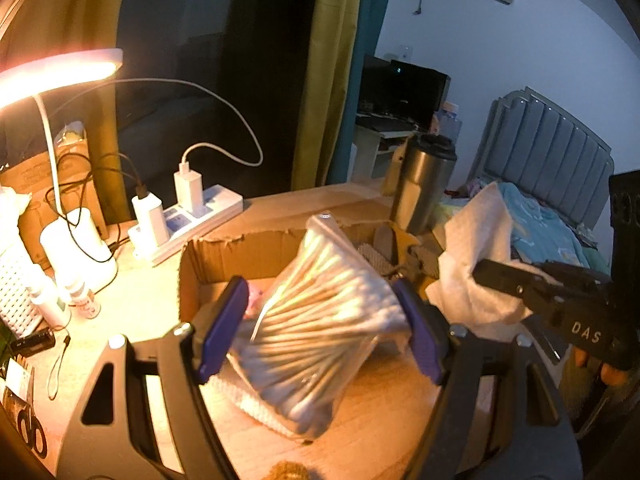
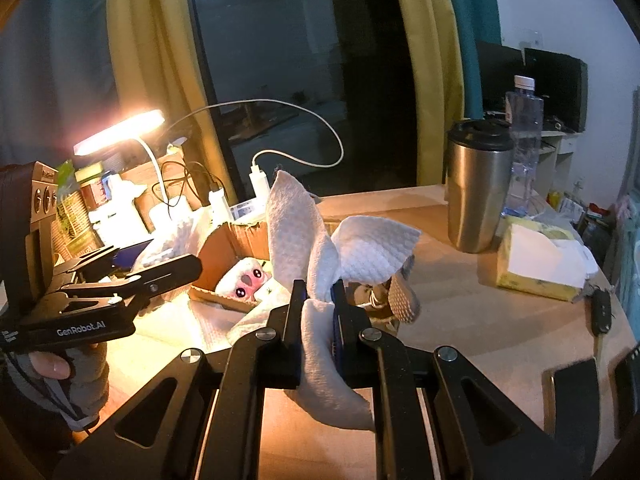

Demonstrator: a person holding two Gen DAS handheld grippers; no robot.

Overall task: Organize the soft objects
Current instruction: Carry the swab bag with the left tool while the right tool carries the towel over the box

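wooden table point(image 2: 460, 300) bears all | open cardboard box point(image 1: 208, 256) holds pink plush toy point(image 2: 246, 278) | left gripper point(image 1: 320, 332) clenched on bag of cotton swabs point(image 1: 316, 320), lifted at box's near edge | right gripper point(image 2: 318, 316) pinches white cloth point(image 2: 320, 248) above table, beside box
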